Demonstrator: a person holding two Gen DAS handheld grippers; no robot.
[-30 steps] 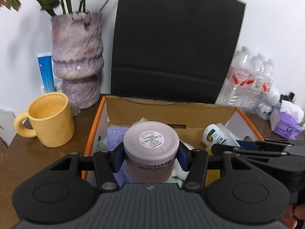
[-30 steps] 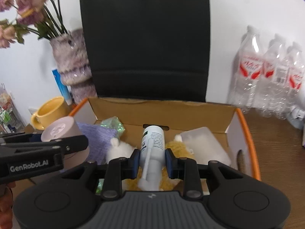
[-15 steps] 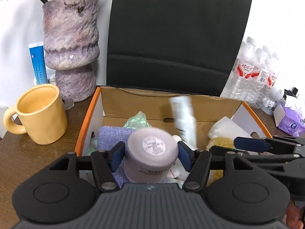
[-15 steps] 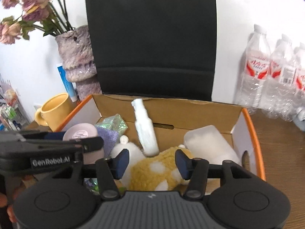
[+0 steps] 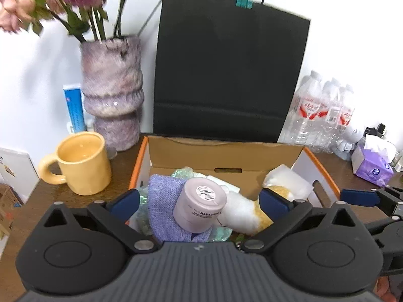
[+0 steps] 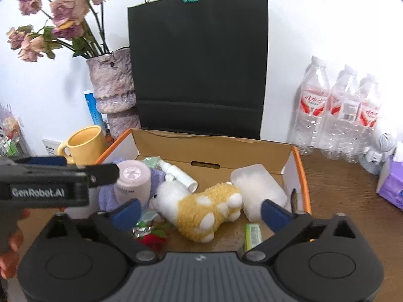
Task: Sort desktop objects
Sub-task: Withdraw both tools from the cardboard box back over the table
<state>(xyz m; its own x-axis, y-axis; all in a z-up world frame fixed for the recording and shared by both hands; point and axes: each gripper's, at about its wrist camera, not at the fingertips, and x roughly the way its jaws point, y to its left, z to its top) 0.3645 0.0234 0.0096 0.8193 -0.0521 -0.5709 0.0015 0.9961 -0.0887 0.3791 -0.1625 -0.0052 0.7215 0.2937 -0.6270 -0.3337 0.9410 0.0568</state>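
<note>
Cardboard box [image 6: 252, 151], pink jar [image 5: 200, 207] apparently tilted on purple cloth [image 5: 163, 201], both tools [image 5: 199, 201] [image 6: 199, 209] spread empty.

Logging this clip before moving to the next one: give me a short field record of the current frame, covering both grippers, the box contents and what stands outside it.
left gripper: open, holding nothing
right gripper: open, holding nothing
cardboard box: open top, orange edges
pink jar: in box, tilted on purple cloth
white spray bottle: lying in box
plush toy: lying in box
yellow mug: on desk, left of box
water bottles: right of box
</note>
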